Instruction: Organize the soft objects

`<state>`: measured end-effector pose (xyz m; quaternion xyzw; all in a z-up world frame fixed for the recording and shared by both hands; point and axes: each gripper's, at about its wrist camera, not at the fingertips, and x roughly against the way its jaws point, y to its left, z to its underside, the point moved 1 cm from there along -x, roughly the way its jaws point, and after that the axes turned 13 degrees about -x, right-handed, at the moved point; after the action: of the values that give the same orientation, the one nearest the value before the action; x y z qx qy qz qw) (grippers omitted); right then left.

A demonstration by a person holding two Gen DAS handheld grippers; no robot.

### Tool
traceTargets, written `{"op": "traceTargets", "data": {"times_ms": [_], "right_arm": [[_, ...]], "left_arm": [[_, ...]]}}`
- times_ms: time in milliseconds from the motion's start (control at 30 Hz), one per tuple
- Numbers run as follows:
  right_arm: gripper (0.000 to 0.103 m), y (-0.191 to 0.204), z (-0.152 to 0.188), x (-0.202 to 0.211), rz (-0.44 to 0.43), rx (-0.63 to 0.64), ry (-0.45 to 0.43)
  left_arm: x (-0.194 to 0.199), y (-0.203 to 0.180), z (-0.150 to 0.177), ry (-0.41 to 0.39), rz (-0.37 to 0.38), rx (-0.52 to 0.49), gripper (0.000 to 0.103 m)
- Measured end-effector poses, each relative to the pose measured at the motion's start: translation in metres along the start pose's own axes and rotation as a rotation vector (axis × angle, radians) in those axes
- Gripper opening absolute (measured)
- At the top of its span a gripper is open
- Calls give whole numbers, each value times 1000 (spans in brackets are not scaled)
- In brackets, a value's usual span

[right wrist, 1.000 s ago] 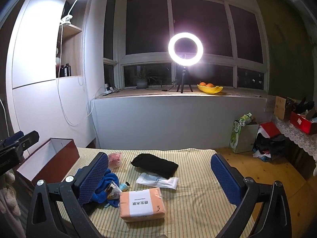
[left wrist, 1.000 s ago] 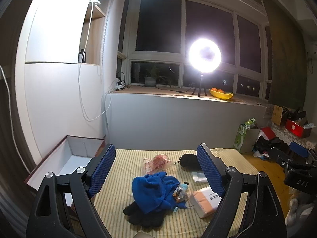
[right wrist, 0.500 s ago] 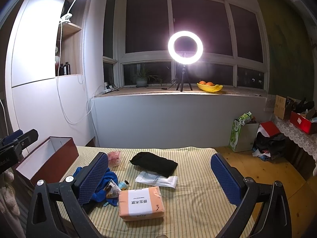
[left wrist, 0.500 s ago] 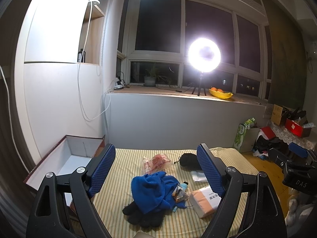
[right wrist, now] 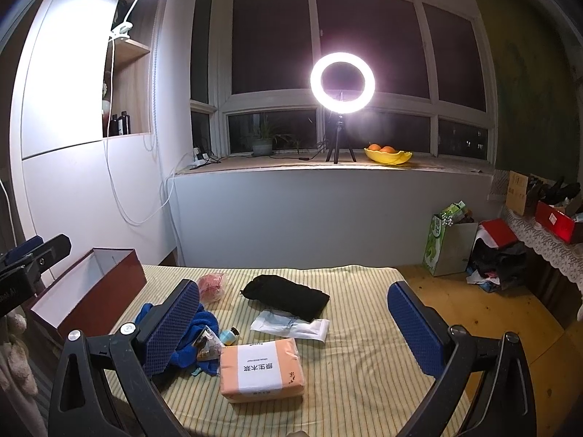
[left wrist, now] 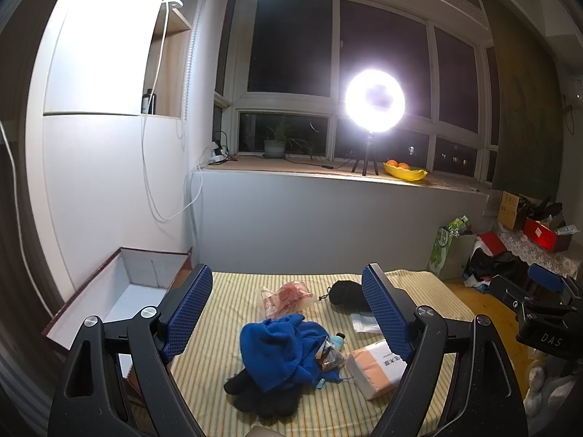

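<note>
- The left gripper (left wrist: pixel 288 313) and the right gripper (right wrist: pixel 293 324) both hover above the yellow striped bed cover (right wrist: pixel 364 360), jaws spread wide, holding nothing.
- The open red-brown cardboard box (left wrist: pixel 124 291) stands against the cover's left edge.
- The cover's right half lies bare up to the edge.
- The crumpled blue fleece cloth (left wrist: pixel 280 346) lies near the front-left, draped over a black glove (left wrist: pixel 262 398).
- The peach tissue pack (right wrist: pixel 260 369) sits just beside it; the flat black pouch (right wrist: pixel 288 296) is farther back.
</note>
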<state>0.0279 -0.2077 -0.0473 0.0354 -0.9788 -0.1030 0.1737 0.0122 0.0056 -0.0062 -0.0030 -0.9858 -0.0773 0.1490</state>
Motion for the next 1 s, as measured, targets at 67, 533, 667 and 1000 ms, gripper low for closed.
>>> {"op": "traceTargets", "data": {"times_ms": [67,533,667,1000], "right_arm": [[102,0,0,0,0,0,1],[102,0,2,-4,1,-2,11],[102,-1,3,-6,1,-6,18],[102,-5,5,-14,1,-14,37]], "left_arm": [[0,0,0,0,2,0,84],[-1,-5,2,4,5,-2,84],[-2,-6,4,7,8,-1,84],[-10,-9,5,21,16,-3,84]]}}
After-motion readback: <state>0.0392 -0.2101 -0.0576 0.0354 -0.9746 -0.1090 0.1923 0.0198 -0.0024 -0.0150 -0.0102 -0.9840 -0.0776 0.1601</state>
